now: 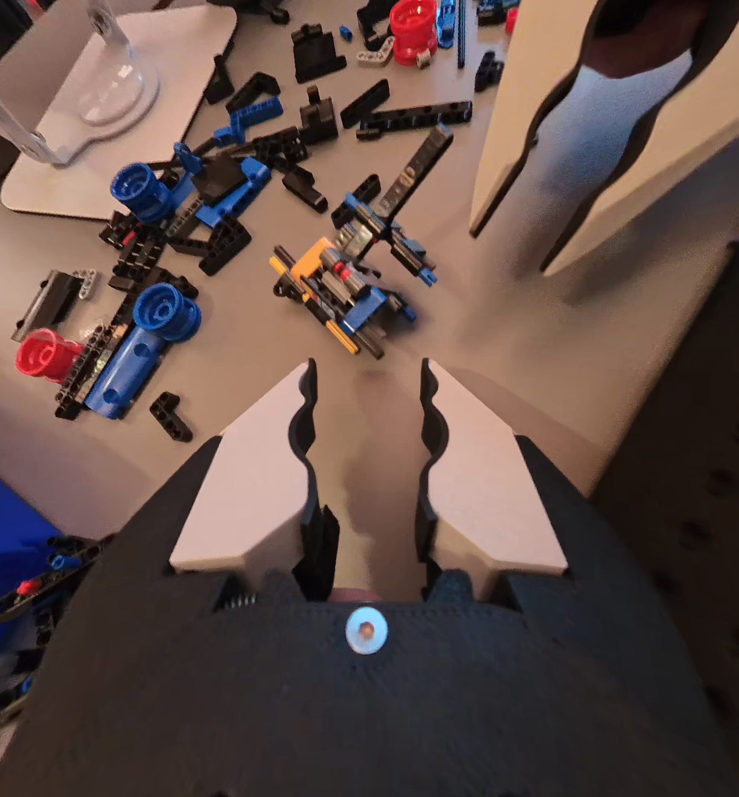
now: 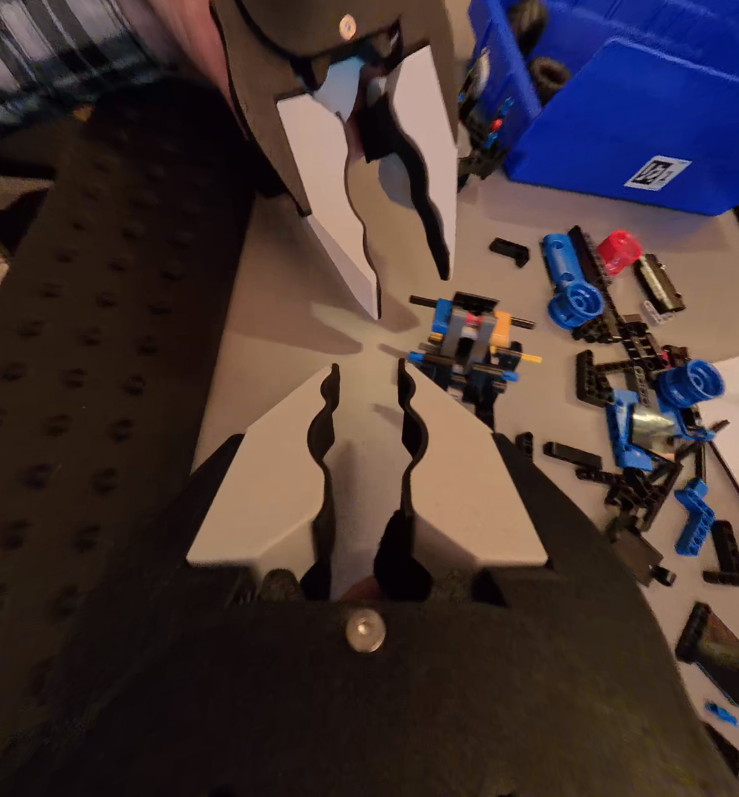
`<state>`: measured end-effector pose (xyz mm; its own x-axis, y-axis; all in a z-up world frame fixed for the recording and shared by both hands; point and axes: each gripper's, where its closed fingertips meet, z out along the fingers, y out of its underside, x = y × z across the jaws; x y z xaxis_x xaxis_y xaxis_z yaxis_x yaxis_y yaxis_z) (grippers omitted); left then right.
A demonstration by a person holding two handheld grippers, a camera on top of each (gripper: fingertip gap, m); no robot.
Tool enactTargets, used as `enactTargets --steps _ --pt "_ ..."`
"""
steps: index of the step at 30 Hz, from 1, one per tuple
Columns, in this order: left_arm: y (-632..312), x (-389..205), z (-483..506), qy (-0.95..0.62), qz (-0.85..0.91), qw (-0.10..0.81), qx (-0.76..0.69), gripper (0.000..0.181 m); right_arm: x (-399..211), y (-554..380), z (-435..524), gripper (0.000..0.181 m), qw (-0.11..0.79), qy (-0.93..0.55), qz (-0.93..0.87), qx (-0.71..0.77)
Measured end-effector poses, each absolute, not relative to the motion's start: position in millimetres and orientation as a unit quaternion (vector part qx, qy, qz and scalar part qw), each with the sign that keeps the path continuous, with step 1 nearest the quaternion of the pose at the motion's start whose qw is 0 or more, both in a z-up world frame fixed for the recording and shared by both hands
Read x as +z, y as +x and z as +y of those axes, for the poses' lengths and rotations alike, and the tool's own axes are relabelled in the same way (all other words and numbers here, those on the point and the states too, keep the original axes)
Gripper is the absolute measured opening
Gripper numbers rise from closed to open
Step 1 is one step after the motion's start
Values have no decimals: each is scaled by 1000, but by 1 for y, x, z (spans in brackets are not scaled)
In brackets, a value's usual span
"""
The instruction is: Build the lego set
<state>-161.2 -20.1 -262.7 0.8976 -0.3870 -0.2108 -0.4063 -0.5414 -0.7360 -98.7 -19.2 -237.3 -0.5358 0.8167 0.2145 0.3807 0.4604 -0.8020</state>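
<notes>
Left gripper (image 1: 368,366): released, jaws apart and empty, tips above bare table (image 1: 510,345).
Right gripper (image 2: 366,371): released, jaws apart, nothing between them.
Lego assembly (image 1: 341,293): blue, grey, orange and yellow build lying on the table near its front edge, just beyond both grippers' tips.
Loose parts: blue wheel hubs (image 1: 167,312), red hub (image 1: 42,354), black beams (image 1: 415,118) scattered farther in.
Blue bin (image 2: 643,112): beside the parts.
</notes>
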Motion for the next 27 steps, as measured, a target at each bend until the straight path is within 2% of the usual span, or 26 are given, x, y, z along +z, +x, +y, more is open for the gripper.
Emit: enactTargets --steps 8,27 --pt "-154 -282 -17 -880 240 409 1 43 -201 -97 43 20 348 -438 -718 414" --pt "-143 -279 -15 -863 265 431 4 43 -230 -101 82 24 359 -490 -713 350"
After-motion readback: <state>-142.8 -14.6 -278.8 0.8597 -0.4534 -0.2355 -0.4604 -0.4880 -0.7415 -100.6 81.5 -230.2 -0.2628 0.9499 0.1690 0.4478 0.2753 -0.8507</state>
